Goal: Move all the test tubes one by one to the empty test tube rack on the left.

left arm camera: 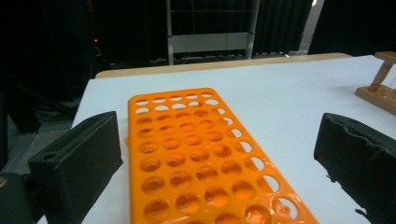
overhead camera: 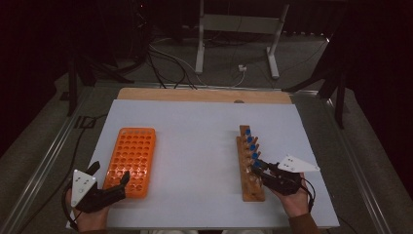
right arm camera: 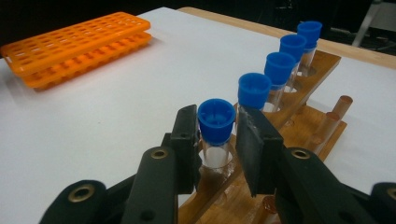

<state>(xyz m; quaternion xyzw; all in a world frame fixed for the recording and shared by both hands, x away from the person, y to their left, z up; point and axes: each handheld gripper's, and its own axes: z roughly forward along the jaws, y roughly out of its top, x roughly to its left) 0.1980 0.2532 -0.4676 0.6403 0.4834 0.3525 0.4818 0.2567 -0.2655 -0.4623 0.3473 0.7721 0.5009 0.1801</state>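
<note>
Five blue-capped test tubes stand in a row in the wooden rack [overhead camera: 251,165] on the right of the white desk [overhead camera: 195,146], and none has yet reached the orange tube rack [overhead camera: 131,161] on the left, whose holes all look bare, so the moving of tubes appears to be only at its start. The right tool [right arm camera: 217,140] has its jaws drawn in around the nearest tube [right arm camera: 216,130], one on each side below the blue cap; they look to be on it or nearly so, and the tube sits in its hole, not yet lifted. The left tool [left arm camera: 210,163] rests at the near end of the orange rack, jaws spread wide, gripping nothing.
</note>
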